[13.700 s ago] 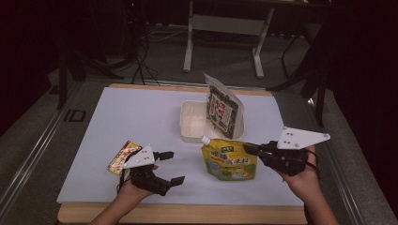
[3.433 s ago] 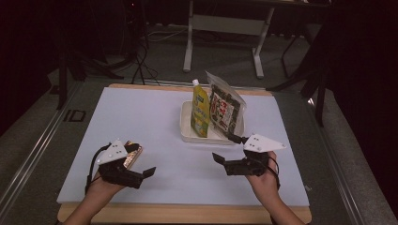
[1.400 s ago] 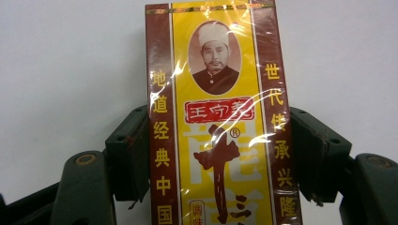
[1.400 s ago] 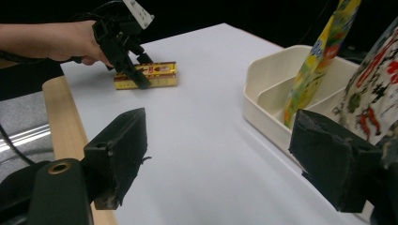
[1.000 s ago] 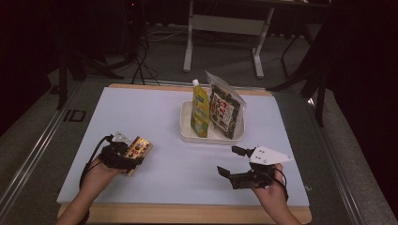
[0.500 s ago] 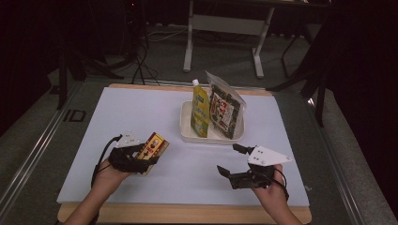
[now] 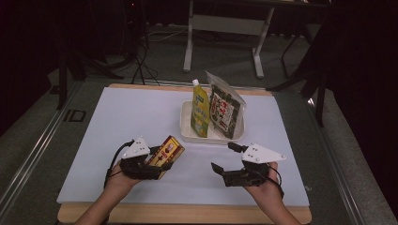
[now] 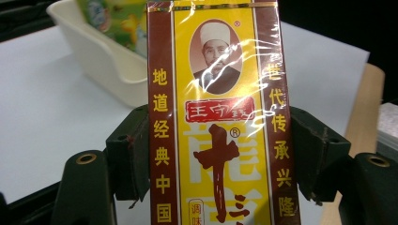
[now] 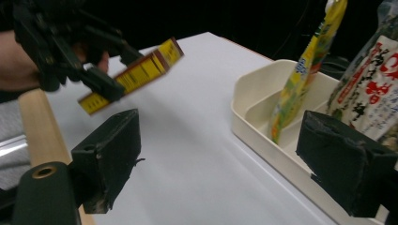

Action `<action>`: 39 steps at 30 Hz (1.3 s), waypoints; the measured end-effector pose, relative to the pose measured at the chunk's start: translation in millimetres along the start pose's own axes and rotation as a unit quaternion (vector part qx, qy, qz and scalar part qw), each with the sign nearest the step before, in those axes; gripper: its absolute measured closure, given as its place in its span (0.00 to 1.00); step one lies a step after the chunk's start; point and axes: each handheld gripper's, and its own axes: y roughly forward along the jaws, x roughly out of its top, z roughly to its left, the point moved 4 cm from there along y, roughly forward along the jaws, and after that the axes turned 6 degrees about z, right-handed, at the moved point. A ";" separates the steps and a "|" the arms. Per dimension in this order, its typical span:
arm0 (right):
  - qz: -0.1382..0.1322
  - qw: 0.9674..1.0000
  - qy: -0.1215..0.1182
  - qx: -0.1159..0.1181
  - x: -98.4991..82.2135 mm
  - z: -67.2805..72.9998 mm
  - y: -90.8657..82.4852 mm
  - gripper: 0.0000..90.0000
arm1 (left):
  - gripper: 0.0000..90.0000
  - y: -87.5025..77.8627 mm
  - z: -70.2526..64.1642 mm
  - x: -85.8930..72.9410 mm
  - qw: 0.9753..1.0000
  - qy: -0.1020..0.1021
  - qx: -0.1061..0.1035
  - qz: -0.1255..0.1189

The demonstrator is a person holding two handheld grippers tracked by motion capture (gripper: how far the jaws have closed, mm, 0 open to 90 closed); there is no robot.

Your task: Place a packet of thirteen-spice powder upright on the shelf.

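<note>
My left gripper [image 7: 157,165] is shut on a flat yellow and dark red box [image 7: 167,151] with Chinese print, lifted off the white table at the front left. Both pads [image 8: 133,154] press on the box [image 8: 216,117] at its sides. From the right gripper view the box [image 9: 136,72] hangs tilted in the left gripper [image 9: 112,68]. My right gripper [image 7: 224,158] is open at the front right, nothing between its jaws [image 9: 220,159]. A cream tray [image 7: 186,133] behind holds a yellow pouch [image 7: 200,107] and a dark green packet [image 7: 224,108], both upright.
The white table top [image 7: 117,117] has free room on its left half and between the hands. Its wooden front edge [image 7: 187,213] runs below the hands. Metal table legs [image 7: 190,42] stand on the dark floor beyond the table.
The left gripper has carried the box to the right and a little upward, toward the middle of the table. The right gripper has stayed where it was.
</note>
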 end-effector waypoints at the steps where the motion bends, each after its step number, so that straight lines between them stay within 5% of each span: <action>1: -0.004 1.000 0.012 0.008 3.1 2.3 0.2 0.16 | 0.35 0.8 -1.2 0.3 1.000 0.000 -0.004 -0.002; 4: -0.013 0.999 0.033 0.025 7.9 6.6 0.5 0.16 | 0.35 2.2 -4.3 1.2 1.000 0.000 -0.011 -0.014; 14: -0.038 0.997 0.046 0.046 22.2 19.1 6.5 0.16 | 0.35 4.6 -15.0 5.1 0.997 0.023 -0.006 -0.067; 24: -0.053 0.996 0.057 0.044 30.7 27.4 14.2 0.20 | 0.35 11.4 -26.3 9.1 0.993 0.034 -0.028 -0.114; 39: -0.030 0.995 0.090 0.033 31.1 30.1 31.3 0.30 | 0.35 15.2 -33.9 9.7 0.987 0.048 -0.003 -0.153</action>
